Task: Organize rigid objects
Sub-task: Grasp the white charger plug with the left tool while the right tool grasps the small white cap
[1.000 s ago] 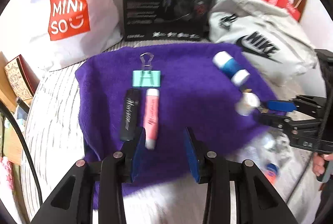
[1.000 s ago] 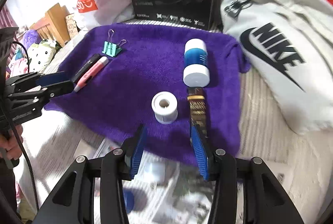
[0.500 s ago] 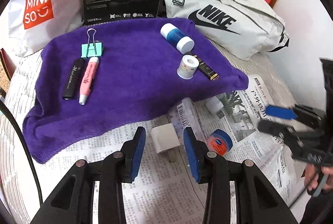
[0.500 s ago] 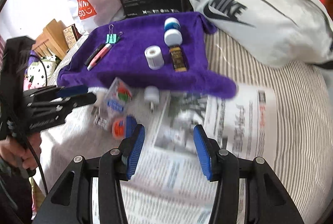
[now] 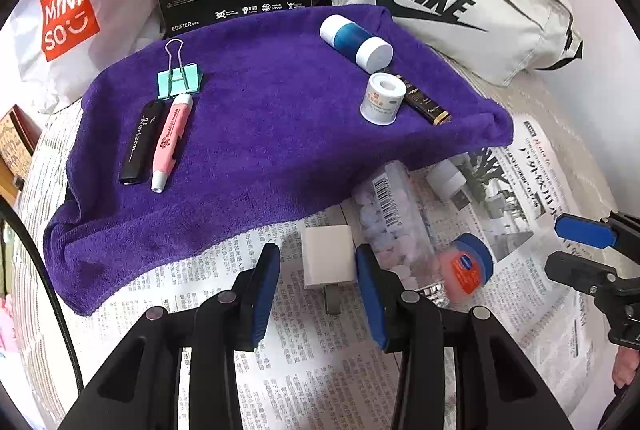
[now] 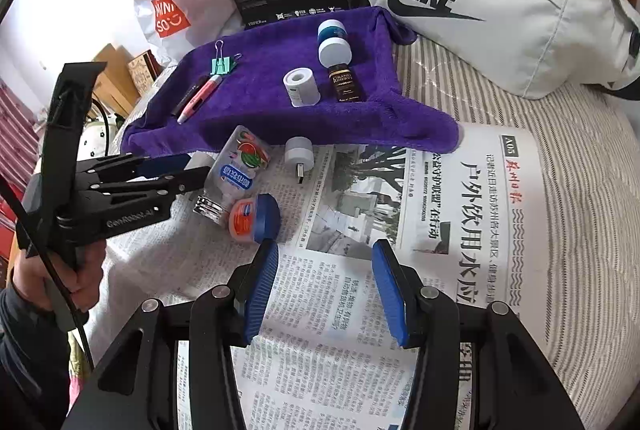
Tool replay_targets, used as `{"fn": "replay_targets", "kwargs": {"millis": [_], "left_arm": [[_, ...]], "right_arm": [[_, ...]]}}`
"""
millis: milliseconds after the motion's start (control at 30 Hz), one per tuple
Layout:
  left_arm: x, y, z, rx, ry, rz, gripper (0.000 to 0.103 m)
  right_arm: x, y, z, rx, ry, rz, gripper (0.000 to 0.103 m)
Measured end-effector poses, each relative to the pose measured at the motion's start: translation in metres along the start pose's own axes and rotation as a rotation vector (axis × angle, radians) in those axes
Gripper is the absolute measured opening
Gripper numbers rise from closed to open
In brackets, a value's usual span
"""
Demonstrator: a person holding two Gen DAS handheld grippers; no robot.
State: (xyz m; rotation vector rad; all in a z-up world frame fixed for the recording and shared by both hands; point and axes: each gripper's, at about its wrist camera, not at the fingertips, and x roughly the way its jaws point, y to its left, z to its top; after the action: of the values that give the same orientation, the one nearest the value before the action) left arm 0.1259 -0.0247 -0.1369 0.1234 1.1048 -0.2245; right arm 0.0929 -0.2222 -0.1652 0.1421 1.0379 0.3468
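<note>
White charger (image 5: 329,256) between open left tool (image 5: 318,280)

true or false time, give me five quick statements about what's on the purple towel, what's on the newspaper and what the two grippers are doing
1. The white charger block lies on the newspaper between the open fingers of the left gripper. True.
2. The right gripper is shut on the small blue-lidded jar. False: it is open and holds nothing; the jar lies on the newspaper ahead of it, to its left.
3. The pink pen and black pen lie side by side on the purple towel. True.
4. The green binder clip lies on the newspaper. False: it is on the towel, beyond the pens.
5. The white tape roll lies on the towel. True.
</note>
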Motion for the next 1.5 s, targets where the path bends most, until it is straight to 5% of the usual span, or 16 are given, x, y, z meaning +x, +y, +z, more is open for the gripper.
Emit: {"fn": "replay_targets", "kwargs": {"millis": [167,433,800,1033,1500], "left_arm": [[0.009,-0.01,0.003,0.051,0.007,0.02,0.026],[0.004,0.006,-0.004,0.051,-0.006,0.049,0.025],[-0.018,0.07,-0.041,-0.08,-0.006,0.1,0.025],[-0.018,0.071,-0.052,-0.119,-0.035,0.084,0.025],[-0.018,0.072,-0.051,-0.103,-0.055,0.062,0.025]], "right_arm": [[0.006,0.001,0.011,-0.001,-0.02,-0.001,0.049],[0.031,0.017,0.038,-0.074,-0.043,0.004,0.049],[0.068,0.032,0.051,-0.175,-0.049,-0.031,0.043],[0.079,0.04,0.054,-0.227,-0.047,-0.084,0.024],[0.059,0.024,0.029,-0.218,0.02,-0.116,0.024]]}}
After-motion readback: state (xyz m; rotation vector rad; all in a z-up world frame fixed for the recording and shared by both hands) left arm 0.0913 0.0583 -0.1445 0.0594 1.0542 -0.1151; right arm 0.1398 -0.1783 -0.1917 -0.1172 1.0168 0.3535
